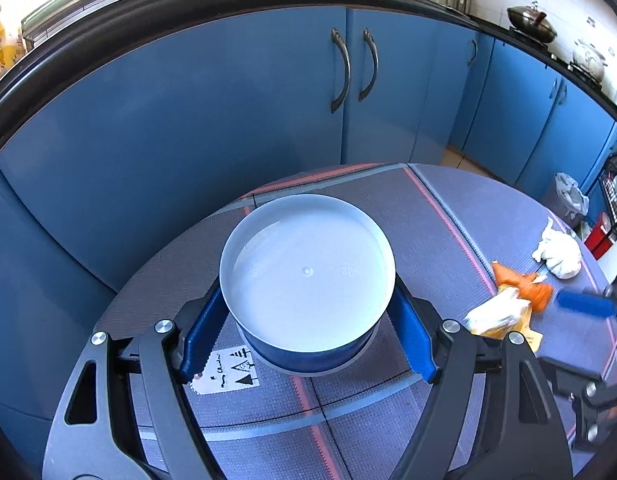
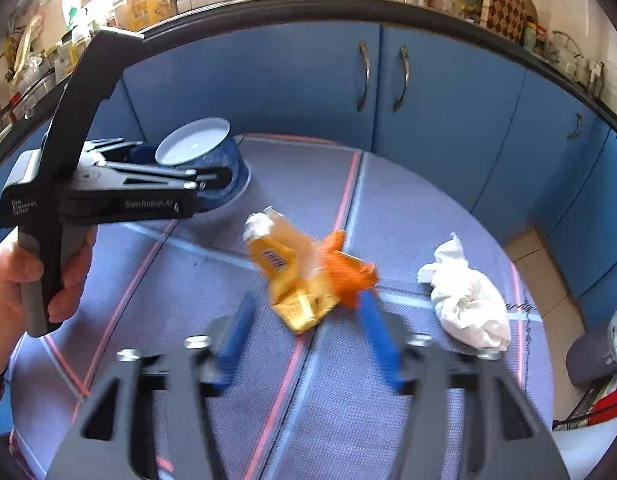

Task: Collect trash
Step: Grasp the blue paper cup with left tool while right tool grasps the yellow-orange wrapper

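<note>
Right wrist view puts your right gripper [image 2: 304,340] spread wide, nothing held, just short of the orange-yellow wrapper [image 2: 308,276]. Your left gripper [image 1: 308,320] clasps the bowl [image 1: 308,276], left of the wrapper. The crumpled tissue [image 2: 468,304] lies to the wrapper's right. Both scraps look light and soft; pinch each across its bunched middle, as the wrapper's film may slide.

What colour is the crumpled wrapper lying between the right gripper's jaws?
Orange and yellow wrapper; the right wrist view shows it best.
</note>
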Demonstrator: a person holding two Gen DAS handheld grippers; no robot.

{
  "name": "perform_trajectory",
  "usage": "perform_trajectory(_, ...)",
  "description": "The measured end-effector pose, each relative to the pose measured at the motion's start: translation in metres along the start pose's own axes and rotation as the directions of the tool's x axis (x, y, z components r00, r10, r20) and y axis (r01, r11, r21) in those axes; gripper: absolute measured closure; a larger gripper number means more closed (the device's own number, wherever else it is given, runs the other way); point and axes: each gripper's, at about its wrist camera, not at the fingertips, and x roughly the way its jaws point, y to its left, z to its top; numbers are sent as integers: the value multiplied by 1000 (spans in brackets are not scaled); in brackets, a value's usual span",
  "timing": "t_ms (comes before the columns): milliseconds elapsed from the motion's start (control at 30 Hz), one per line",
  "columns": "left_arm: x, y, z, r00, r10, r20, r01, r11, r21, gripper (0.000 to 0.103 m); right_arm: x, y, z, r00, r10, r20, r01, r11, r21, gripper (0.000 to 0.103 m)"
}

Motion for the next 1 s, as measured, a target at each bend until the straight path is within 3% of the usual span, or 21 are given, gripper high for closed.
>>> perform_trajectory(367, 7, 3, -1, 1000, -1, -11, 0, 1000, -7, 27, 4, 3, 2, 1000, -15, 24, 15, 1000, -12, 48)
perform_trajectory(467, 8, 3, -1, 1000, -1, -12, 1, 1000, -3, 27, 12, 0, 3, 1000, -15, 1, 15, 1000, -7, 60)
perform_trajectory(533, 9, 3, -1, 1000, -1, -10, 1, 1000, -4, 27, 19, -2, 3, 1000, 2, -18, -2, 1000, -6, 81)
perform_trajectory(633, 9, 2, -1, 1000, -2, -12, 2, 1000, -4, 27, 20, 0, 1, 1000, 19, -14, -19, 1000, -11, 95)
perform_trajectory(1000, -15, 2, 0, 1000, 1, 24, -1, 1000, 1, 27, -28, -2, 6, 997, 21, 80, -20, 1000, -14, 96)
